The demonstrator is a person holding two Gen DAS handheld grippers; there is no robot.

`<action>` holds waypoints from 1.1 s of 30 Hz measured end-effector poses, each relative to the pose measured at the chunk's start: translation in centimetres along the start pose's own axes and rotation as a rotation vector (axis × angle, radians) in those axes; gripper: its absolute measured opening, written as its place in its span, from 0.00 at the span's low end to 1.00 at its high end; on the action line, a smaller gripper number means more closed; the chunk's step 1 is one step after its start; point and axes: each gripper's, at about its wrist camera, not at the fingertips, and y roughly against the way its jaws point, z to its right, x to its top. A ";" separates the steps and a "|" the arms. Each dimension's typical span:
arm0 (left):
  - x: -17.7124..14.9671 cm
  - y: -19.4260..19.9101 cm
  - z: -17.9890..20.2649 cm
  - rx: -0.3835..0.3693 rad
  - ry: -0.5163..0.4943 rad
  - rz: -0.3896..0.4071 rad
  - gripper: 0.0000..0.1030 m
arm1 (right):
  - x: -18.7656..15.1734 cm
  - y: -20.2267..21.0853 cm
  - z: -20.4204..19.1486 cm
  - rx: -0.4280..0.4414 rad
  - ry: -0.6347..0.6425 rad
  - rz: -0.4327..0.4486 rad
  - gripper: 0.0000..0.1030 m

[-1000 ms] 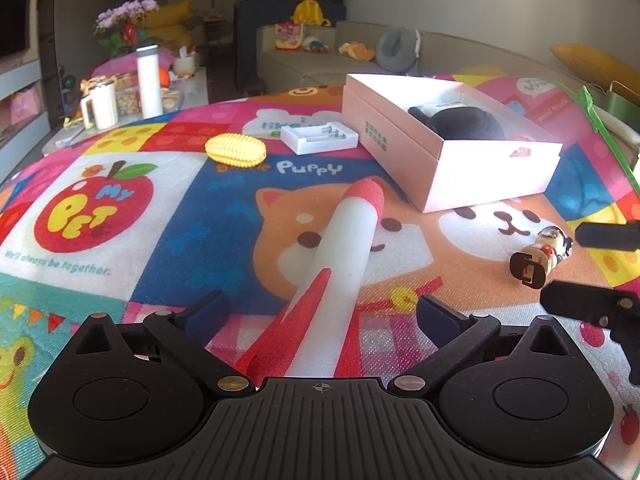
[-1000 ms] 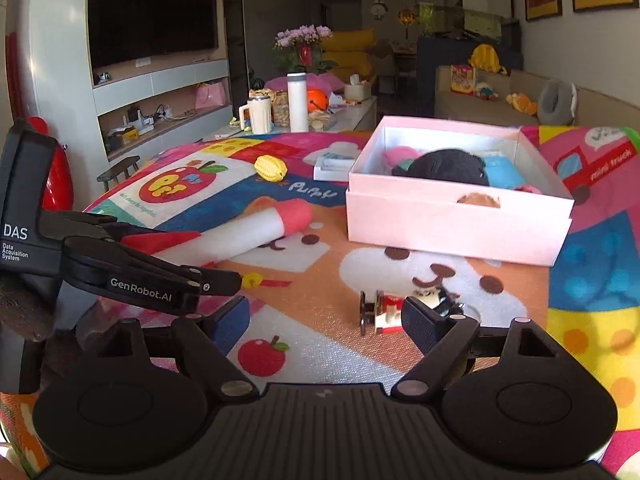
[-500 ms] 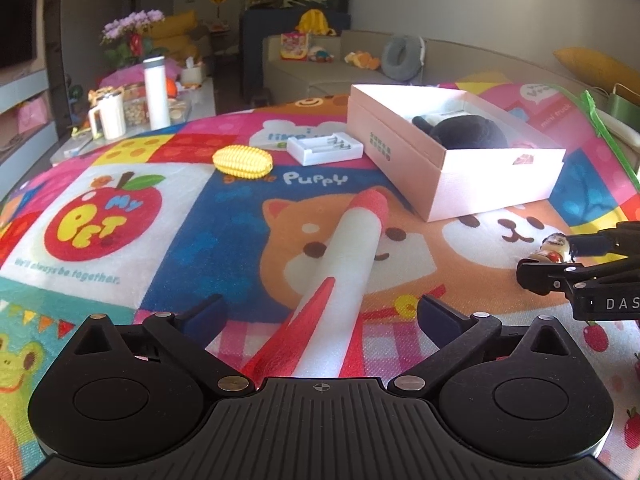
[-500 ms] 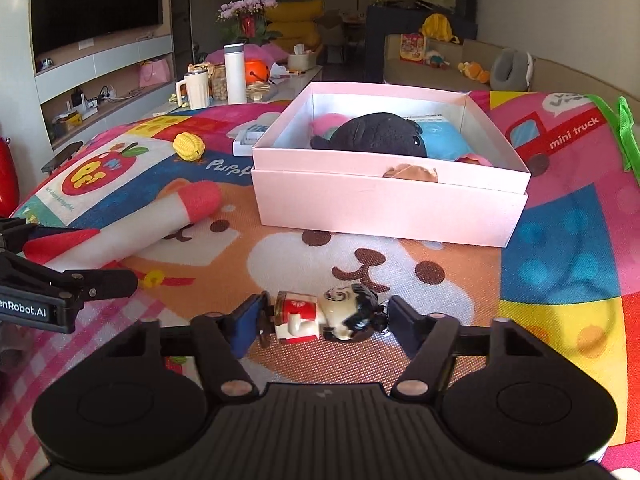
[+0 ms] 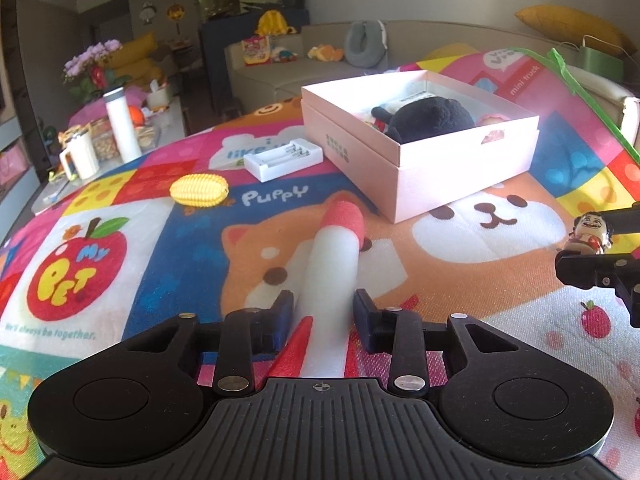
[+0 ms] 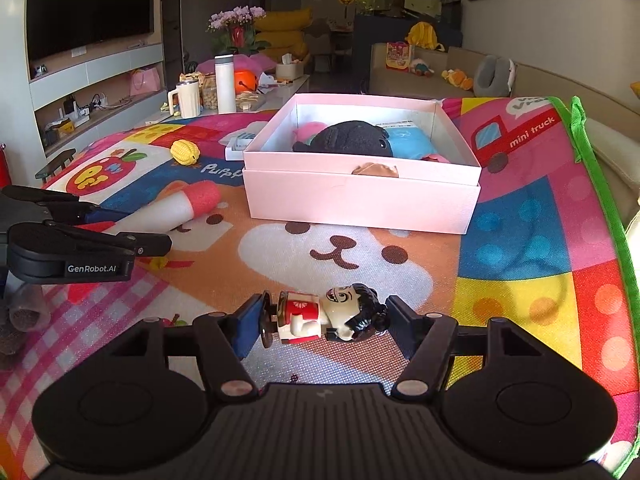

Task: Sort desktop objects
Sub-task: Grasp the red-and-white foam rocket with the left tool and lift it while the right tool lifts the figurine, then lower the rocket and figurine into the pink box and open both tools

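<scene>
The open pale pink cardboard box (image 6: 360, 196) blocks the far middle of the cartoon-printed tabletop (image 6: 516, 240), already crowded by a black plush toy (image 6: 348, 138). Left of it a yellow ribbed toy (image 5: 199, 190) and a white battery charger (image 5: 283, 158) stand close together. Bare cloth lies open on the near right and near left.

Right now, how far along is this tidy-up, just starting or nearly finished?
Roughly midway. Done: the pink box already holds a black plush and other soft things. In hand: the left gripper is shut on the foam rocket, and the right gripper clamps the little figurine; neither is boxed yet. Left: the yellow corn toy and the white battery holder lie on the mat.
</scene>
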 end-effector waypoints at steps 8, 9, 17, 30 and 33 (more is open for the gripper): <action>-1.2 6.2 0.6 -0.030 -0.017 0.065 0.35 | 0.2 3.1 -0.6 -0.020 0.035 0.032 0.63; -1.0 7.3 0.7 -0.035 -0.020 0.087 0.35 | 0.3 3.7 -0.6 -0.021 0.038 0.036 0.63; 5.4 11.2 1.5 -0.107 0.039 0.232 0.35 | 4.4 10.1 -0.6 -0.040 0.087 0.202 0.63; 18.0 -2.3 2.7 -0.218 0.390 0.249 0.66 | 14.0 9.8 4.7 -0.115 0.081 0.361 0.63; 17.5 -3.3 0.4 -0.198 0.425 0.244 0.82 | 15.3 6.8 6.8 -0.100 0.010 0.295 0.63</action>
